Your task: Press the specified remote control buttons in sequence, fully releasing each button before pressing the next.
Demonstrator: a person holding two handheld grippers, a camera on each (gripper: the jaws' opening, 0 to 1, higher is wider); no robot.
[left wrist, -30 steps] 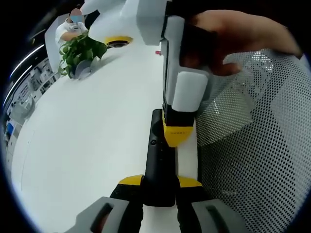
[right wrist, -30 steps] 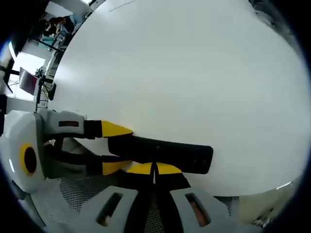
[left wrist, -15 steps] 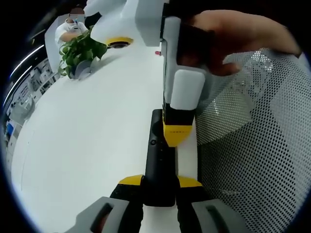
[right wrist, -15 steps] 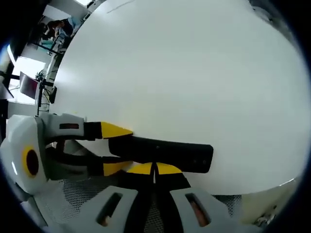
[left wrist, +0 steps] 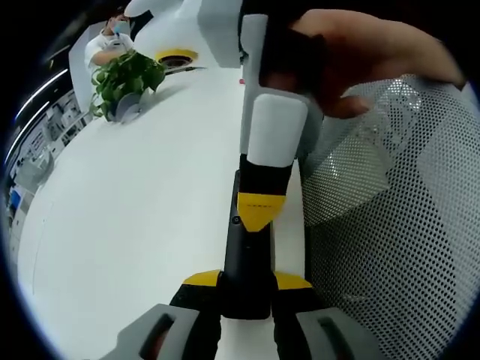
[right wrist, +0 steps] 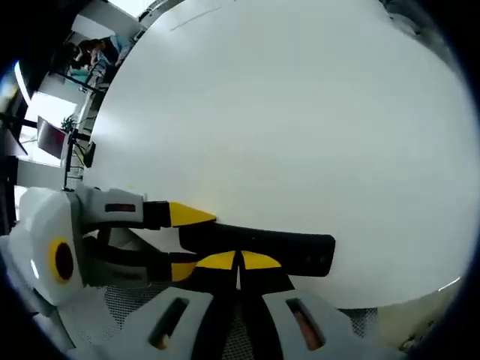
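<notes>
slim black plastic remote control (left wrist: 247, 255) clamped in left tool (left wrist: 247, 289) over white tabletop (left wrist: 135, 225) | right tool (right wrist: 238, 262) closed empty, tips on buttons | risk: sideways push twists remote, misses button

A slim black remote control (left wrist: 244, 255) lies flat on the white desk (left wrist: 135, 217). It sits along the desk's near edge. Small buttons dot its top face.

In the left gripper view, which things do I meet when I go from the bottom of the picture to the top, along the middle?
Left gripper → black remote control → yellow tips of the right gripper → person's hand holding it.
</notes>
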